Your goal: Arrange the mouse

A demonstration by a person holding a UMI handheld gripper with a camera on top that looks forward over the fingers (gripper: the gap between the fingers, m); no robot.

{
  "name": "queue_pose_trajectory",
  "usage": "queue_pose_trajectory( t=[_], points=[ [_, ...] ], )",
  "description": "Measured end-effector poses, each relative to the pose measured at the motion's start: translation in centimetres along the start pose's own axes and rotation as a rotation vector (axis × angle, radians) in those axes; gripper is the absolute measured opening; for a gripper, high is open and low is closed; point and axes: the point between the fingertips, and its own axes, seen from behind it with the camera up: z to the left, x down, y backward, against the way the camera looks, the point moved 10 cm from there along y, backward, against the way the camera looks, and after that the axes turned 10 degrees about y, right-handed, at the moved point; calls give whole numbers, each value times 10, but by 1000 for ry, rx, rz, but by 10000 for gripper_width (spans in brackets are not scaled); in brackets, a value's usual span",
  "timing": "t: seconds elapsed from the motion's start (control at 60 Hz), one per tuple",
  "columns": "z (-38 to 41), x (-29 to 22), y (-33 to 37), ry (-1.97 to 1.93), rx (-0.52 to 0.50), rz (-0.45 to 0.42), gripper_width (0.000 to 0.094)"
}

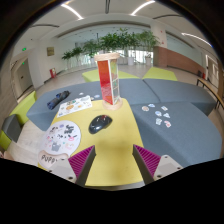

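So the gripper (113, 160) sits at the bottom centre of the frame with its 2 fingers spread wide apart and nothing between them, just bare tabletop. You can see the magenta pads (82, 158) on the inner faces of both fingers.

The mouse (100, 123) is a dark, rounded thing lying on the yellow strip of the table (120, 140), a little above the fingers and slightly left of centre. It's ahead of the fingertips and clear of both, no contact.

Left of the mouse there's a round white plate-like disc (62, 136) with small coloured bits on it, and above that a printed sheet (74, 103). At the lower left is a card with lettering (50, 158), too small to read. Above the mouse, near the upper middle, stands a tall clear box with red edges (107, 78). Over on the right half, some small white cards (158, 113) are scattered on the grey part of the table.
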Motion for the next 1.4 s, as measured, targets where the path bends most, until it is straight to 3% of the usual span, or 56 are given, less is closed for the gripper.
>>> queue_pose_trajectory(
  t=[0.15, 0.383, 0.65, 0.75, 0.817, 0.9, 0.983, 1.1, 1.25, 1.4],
  points=[
    [17, -20, -70, 6, -75, -10, 815],
    [39, -40, -149, 13, -82, 15, 811],
    [54, -69, -187, 13, -21, -1, 815],
    [56, -73, -201, 37, 41, -9, 751],
    [56, -72, -204, 33, 76, -33, 578],
    [54, -69, -204, -23, 78, -47, 513],
    [49, -73, -198, -74, 73, -1, 440],
    [51, -104, -153, -40, 112, -80, 426],
    [99, -149, -80, -33, 62, -208, 425],
    [166, -128, -69, 24, 0, -206, 422]
  ],
)
